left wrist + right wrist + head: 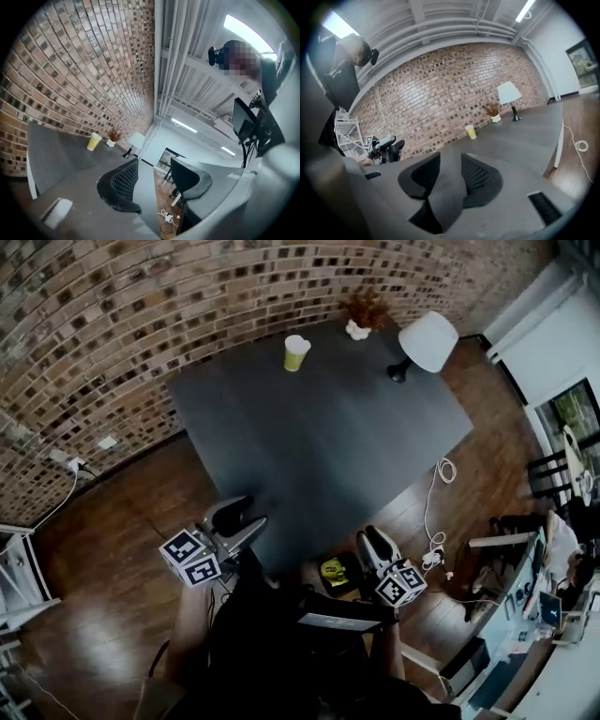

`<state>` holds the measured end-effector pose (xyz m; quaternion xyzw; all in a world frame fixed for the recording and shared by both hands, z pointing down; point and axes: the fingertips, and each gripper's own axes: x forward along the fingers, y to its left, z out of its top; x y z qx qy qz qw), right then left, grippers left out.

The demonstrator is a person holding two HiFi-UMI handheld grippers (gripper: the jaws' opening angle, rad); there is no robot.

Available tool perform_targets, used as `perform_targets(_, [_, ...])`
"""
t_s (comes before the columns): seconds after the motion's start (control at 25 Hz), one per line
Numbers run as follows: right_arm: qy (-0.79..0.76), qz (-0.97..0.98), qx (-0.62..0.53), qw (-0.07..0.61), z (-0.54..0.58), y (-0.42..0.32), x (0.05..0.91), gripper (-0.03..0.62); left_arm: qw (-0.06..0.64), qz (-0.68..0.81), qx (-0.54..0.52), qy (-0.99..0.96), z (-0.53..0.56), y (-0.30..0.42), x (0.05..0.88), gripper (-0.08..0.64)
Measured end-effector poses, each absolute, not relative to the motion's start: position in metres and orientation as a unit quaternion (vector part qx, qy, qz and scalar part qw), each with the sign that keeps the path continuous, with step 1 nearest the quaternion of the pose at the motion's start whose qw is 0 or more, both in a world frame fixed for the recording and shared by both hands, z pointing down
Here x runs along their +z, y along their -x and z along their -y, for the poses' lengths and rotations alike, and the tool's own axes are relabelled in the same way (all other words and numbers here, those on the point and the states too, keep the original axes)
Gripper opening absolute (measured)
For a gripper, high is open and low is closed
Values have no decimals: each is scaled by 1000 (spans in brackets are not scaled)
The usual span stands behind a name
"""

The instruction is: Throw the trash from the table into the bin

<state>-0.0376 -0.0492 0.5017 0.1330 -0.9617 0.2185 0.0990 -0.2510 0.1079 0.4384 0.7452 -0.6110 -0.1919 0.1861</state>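
The fingers (119,185) of the left gripper (154,164) stand well apart with nothing between them; only the dark tabletop and the room show through the gap. The fingers (480,176) of the right gripper (450,157) are also released, with a narrower gap that holds nothing but a view of the table surface. Both grippers hang at the near edge of the table, the left one by its near left corner and the right one further along that edge, neither touching any item.

The yellow paper cup (296,352) stands upright on the table (328,446), close to the far edge by the brick wall (187,296) and well apart from both grippers. Just to its right, at the far corner, sits a small white pot with a dry plant (364,313). Further right stands a lamp (427,341) with a white shade and a dark base.

On the wooden floor (112,549), just under the near edge between the two grippers, sits a dark container (335,570) with something yellow in it; what that is cannot be made out. A white cable (436,493) runs down beside the table's right edge to a power strip (433,559) on the floor. A white shelf (19,568) stands at the far left, against the wall.
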Motion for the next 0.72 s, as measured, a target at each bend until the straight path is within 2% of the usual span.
perform_targets(0.24, [-78,965,164,188,44,123,503,169,190,649,-237,-697,-153,306,455,227])
perform_targets(0.28, [-76,965,149,204,47,135,506,198,193,657,-243,-687,-161,315,460,227])
perform_targets(0.32, [-73,964,132,221,50,148,511,329,196,666,-248,-676,-170,323,465,227])
perform_targets(0.36, [-65,962,111,239,54,160,517,383,200,675,-251,-664,-179,330,471,227])
perform_targets(0.48, [-22,954,11,298,72,201,538,381,209,706,-255,-627,-203,344,485,227])
perform_targets(0.52, [-3,949,-31,313,84,217,542,349,211,717,-254,-614,-208,346,488,227])
perform_targets(0.72, [69,919,-190,338,166,330,549,336,214,779,-244,-536,-231,357,492,227])
